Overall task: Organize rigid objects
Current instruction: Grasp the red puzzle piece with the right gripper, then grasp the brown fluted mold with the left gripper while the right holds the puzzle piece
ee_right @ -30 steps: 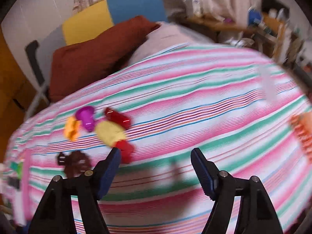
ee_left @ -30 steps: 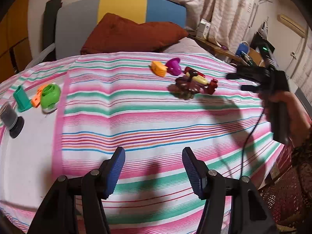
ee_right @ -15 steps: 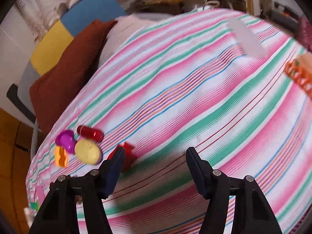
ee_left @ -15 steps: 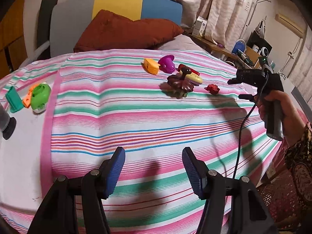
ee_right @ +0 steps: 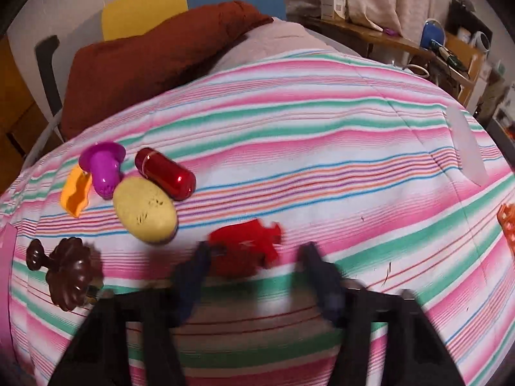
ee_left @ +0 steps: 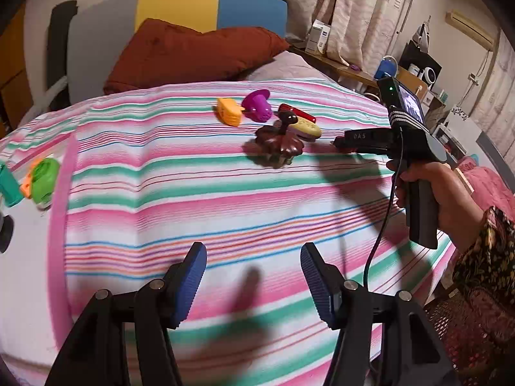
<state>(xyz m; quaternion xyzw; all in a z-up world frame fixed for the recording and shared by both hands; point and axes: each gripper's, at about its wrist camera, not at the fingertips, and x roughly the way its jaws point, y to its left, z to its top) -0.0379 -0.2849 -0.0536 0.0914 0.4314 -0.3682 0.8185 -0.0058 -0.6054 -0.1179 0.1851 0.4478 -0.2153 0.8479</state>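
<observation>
Right gripper (ee_right: 254, 257): lower centre of the right wrist view, blurred; jaws have just been closing, the red toy (ee_right: 246, 249) between them, contact unclear.
Left gripper (ee_left: 254, 276): bottom centre of its view, 2 blue pads spread wide (nothing between them).
Toy cluster: yellow oval (ee_right: 145, 214), red capsule (ee_right: 165, 173), purple piece (ee_right: 103, 169), left of centre on the striped bedspread (ee_right: 289, 135).

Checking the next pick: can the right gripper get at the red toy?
Probably yes: the right gripper sits right at the red toy, its jaws have just been closing, and nothing lies between; the yellow toy lies clear.
</observation>
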